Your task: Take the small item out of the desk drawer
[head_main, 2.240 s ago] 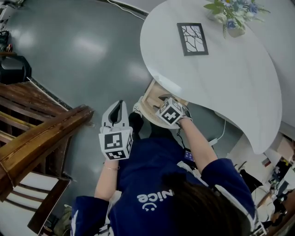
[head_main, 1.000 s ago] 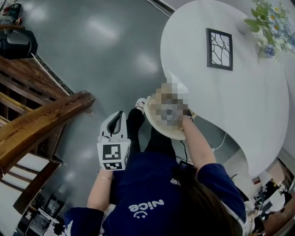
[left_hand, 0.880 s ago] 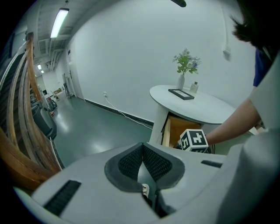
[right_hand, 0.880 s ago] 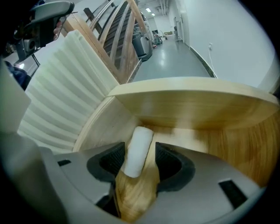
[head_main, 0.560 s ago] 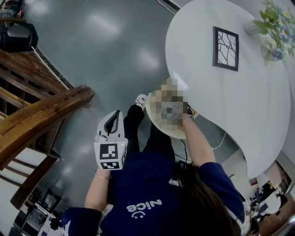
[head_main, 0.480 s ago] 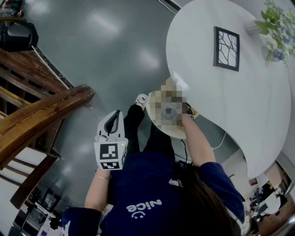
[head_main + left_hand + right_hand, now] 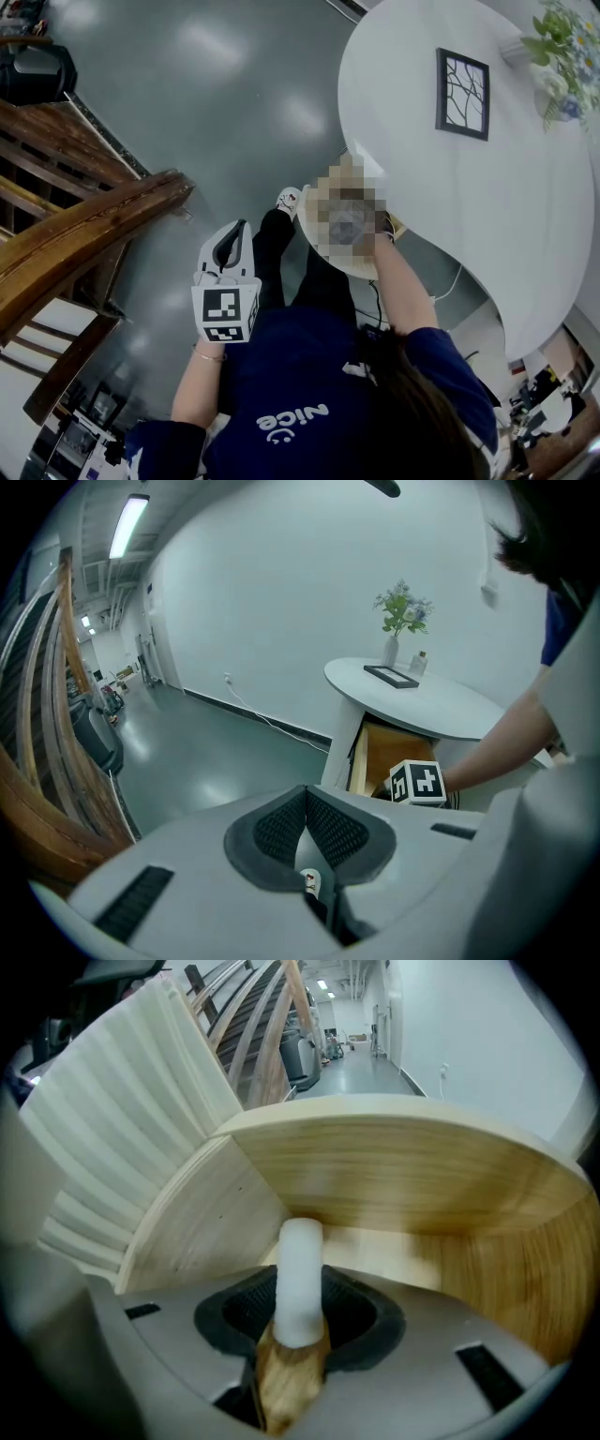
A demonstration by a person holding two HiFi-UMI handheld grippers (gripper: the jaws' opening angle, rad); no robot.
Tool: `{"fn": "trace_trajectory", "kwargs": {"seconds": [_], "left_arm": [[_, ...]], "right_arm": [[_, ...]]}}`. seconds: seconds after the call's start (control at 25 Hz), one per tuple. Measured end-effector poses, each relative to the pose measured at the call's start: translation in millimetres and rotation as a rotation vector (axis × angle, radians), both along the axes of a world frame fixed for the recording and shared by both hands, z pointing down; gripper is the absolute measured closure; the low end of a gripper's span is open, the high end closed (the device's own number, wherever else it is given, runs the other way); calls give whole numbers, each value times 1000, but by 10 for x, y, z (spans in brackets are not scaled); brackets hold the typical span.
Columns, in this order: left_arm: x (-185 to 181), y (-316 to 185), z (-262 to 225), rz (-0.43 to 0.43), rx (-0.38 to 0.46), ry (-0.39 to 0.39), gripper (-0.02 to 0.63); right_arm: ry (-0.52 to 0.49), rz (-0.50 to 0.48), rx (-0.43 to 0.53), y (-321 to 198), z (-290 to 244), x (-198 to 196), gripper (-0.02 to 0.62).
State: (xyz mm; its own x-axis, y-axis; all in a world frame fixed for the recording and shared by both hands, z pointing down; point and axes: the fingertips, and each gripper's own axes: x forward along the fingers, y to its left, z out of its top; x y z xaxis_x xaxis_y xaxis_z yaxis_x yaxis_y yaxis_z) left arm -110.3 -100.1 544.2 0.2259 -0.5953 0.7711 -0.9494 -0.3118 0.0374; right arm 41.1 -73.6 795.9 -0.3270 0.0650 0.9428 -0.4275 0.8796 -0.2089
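framed picture point(image 7: 462, 81): flat, near flowers point(image 7: 555, 37) | wooden stair rail point(image 7: 84, 248): left side | floor point(image 7: 216, 122): grey, glossy

White-tipped wooden stick point(image 7: 300, 1279) inside open wooden drawer point(image 7: 403, 1185)

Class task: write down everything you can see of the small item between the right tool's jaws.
The small item is a short stick in two parts: a white, matte, round-ended cylinder and a tan, wood-looking piece behind it. It lies along the jaws of the right tool, white end outward. The jaws are closing on it, and the dark pads seem to meet its sides. It sits inside the pale wooden drawer, before the curved wall. What it rests on is hidden.
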Motion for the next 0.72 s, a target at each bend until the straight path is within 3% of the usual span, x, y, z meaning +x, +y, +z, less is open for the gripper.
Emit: {"fn": "trace_trajectory", "kwargs": {"seconds": [0.24,0.72], "left_arm": [[5,-20,-19,9,0,3,603],[239,-253,-154,78,46,63,603]], "right_arm": [[-1,19,-5,-14,-34,8,453],[-11,153,-16,-13,-407,142,454]]}}
